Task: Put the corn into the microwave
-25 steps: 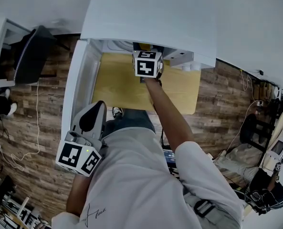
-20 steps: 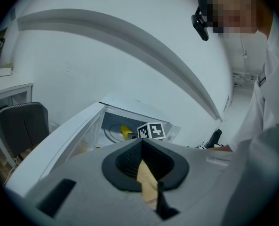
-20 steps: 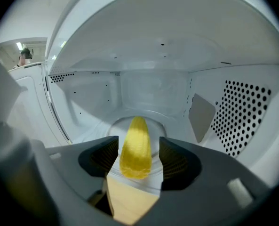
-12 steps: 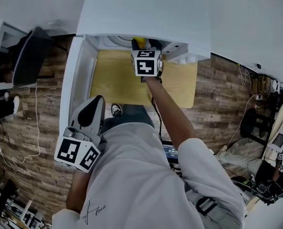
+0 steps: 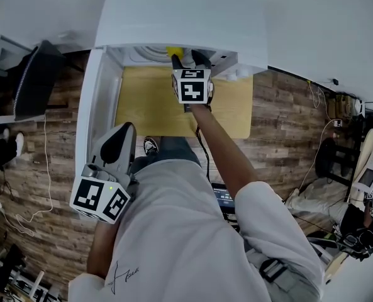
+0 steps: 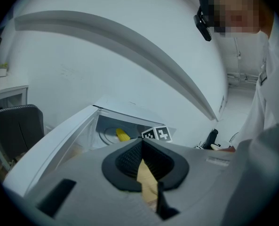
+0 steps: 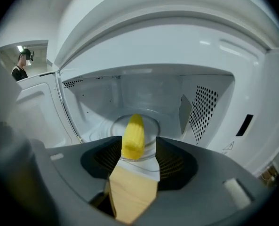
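The corn (image 7: 133, 134) is lying on the glass turntable (image 7: 151, 123) inside the microwave (image 7: 210, 102), toward its front edge. The right tongs (image 7: 139, 141) are standing apart, having just been closing, with the corn untouched in their gap. The left tongs (image 6: 141, 146) are resting together, empty

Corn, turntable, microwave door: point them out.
corn (image 7: 133, 135), right gripper view, middle of the cob.
turntable (image 7: 150, 125), right gripper view, bare glass right of the cob.
microwave door (image 5: 97, 112), head view, its white frame.
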Tool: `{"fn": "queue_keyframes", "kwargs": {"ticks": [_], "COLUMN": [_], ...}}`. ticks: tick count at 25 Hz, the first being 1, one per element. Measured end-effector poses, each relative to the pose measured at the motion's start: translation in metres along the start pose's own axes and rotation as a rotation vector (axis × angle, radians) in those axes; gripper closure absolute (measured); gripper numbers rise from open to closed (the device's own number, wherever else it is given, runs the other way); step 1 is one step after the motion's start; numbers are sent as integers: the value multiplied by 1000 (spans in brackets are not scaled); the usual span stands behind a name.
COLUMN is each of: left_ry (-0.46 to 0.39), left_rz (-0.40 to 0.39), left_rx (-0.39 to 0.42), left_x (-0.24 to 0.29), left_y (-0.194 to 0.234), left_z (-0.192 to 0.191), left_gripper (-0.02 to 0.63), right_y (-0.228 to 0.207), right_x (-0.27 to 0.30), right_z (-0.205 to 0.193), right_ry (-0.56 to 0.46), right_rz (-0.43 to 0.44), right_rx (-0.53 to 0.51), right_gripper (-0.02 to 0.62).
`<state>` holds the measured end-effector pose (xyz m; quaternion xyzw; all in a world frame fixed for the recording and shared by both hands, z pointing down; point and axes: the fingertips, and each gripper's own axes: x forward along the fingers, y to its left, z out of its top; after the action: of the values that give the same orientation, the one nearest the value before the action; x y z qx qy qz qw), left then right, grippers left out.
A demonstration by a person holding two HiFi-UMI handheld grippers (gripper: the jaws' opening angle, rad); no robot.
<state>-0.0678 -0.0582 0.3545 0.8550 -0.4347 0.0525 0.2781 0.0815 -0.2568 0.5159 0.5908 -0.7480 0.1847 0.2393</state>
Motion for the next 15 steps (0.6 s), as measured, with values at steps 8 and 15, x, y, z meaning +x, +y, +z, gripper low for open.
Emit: {"fn": "queue_keyframes", "kwargs": {"ticks": [8, 15], "left_ry": [-12, -20], "left_rz": [-6, -29], "left_rx": [14, 10], "left_x": [-5, -8], "left_y": [3, 4], "left_z": [6, 11], "left_gripper": [618, 618], "right_y": [5, 8], "right_x": [-22, -42], "right_z": [-5, -11], "right_ry": [-3, 6], "right_rz": [23, 32], "right_rx": [56, 89], "right_gripper": [383, 407]}}
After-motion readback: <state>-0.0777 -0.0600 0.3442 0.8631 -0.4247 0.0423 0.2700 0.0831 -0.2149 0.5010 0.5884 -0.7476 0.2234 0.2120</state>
